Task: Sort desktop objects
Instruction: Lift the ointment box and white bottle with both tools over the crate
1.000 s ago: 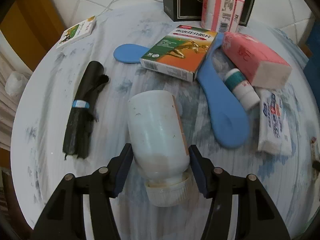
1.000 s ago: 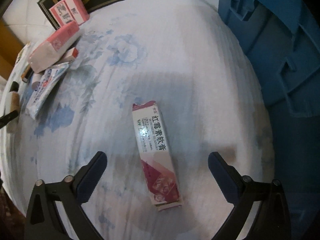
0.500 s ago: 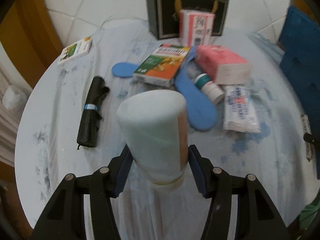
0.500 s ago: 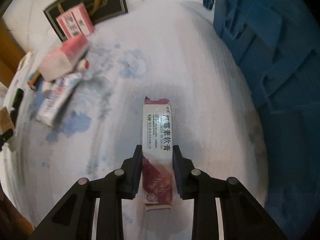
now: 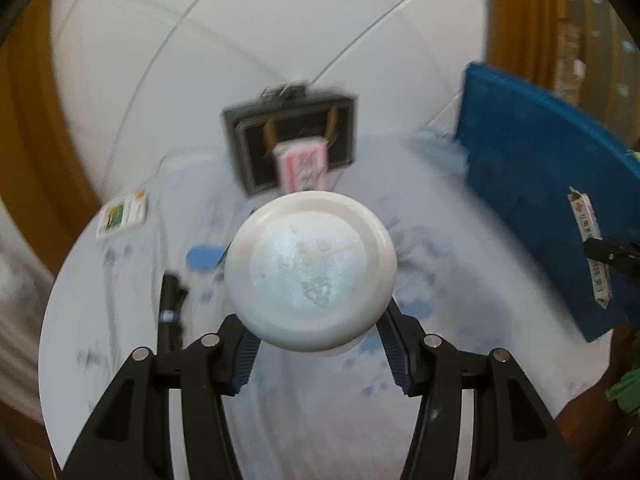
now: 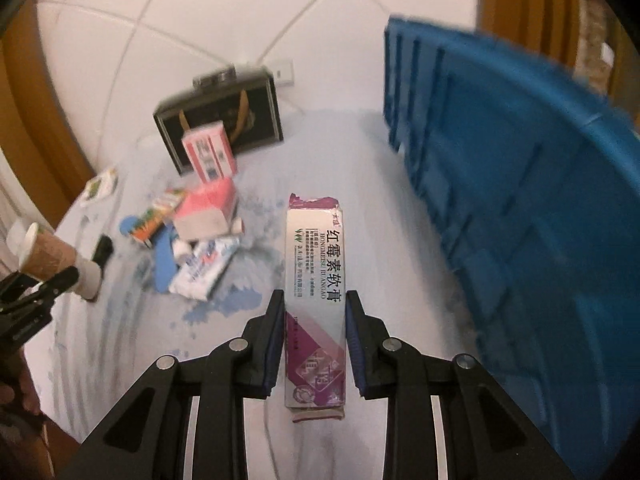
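Note:
My left gripper [image 5: 316,344] is shut on a white plastic bottle [image 5: 310,270], held up off the table with its round base facing the camera. From the right wrist view the bottle [image 6: 48,256] hangs at the far left in that gripper [image 6: 40,284]. A long ointment box [image 6: 314,264], white and purple, sits in my right gripper [image 6: 314,320], which is shut on its sides and holds it above the floral tablecloth [image 6: 340,152]. The same box [image 5: 588,248] shows at the right edge of the left wrist view, in front of the blue crate [image 5: 540,200].
The big blue crate [image 6: 520,200] stands at the table's right. A black gift bag [image 6: 224,112] with a pink-and-white box [image 6: 208,156] leaning on it is at the back. A pink tissue pack [image 6: 204,208], an orange-green box [image 6: 160,216], a blue insole [image 6: 162,260] and a black roll [image 6: 102,250] lie left of centre.
My right gripper closed on the ointment box and lifted it off the cloth. My left gripper rose with the bottle, which tipped until its base faces the camera.

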Available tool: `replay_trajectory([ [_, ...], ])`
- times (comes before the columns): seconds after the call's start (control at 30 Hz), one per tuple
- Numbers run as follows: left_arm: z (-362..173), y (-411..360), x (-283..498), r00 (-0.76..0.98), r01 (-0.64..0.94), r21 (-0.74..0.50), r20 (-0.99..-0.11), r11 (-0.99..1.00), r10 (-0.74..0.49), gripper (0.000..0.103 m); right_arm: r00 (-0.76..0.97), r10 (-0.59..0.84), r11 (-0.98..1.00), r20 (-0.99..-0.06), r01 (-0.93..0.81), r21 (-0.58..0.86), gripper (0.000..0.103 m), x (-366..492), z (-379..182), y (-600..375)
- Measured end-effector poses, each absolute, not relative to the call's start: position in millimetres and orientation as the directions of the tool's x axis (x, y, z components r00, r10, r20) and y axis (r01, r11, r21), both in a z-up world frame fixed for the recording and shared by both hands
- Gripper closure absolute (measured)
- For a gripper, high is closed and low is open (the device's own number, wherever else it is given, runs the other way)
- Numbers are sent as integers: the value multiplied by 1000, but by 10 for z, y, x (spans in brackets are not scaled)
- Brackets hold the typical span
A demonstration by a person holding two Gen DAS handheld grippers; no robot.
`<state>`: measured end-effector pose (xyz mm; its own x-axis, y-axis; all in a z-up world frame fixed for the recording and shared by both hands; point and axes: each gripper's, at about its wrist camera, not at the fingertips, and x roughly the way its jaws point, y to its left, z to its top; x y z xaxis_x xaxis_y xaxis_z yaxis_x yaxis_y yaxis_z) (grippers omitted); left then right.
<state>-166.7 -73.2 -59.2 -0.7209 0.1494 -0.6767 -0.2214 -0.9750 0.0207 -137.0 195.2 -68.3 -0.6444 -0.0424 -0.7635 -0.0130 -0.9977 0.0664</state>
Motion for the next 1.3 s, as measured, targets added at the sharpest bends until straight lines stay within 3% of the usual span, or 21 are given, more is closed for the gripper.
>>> replay_trajectory([
  [0.4,573,610,-1457,-761,-498,-10,-475,-867,443,50,-797,67,-992,-600,-115,43,75,-762,538,2454],
  [0.63,997,1825,-1291,-711,-615,-12,-424,-789,561,50,-829,187,-978,-528,-206,-22,75,-565,1083,3282],
  [0.8,1086,2741,-1231,-676,-655,-2,-444,-756,588,50,-807,231,-971,-543,-227,-75,75,-533,1107,4034],
  [1.03,945,3695,-1054,-654,-669,80,-537,-739,533,50,-773,200,-979,-602,-178,-97,75,-558,785,4792],
  [1.3,741,4081,-966,-613,-675,125,-643,-727,459,50,-725,161,-987,-670,-127,-100,75,-672,409,5220],
])
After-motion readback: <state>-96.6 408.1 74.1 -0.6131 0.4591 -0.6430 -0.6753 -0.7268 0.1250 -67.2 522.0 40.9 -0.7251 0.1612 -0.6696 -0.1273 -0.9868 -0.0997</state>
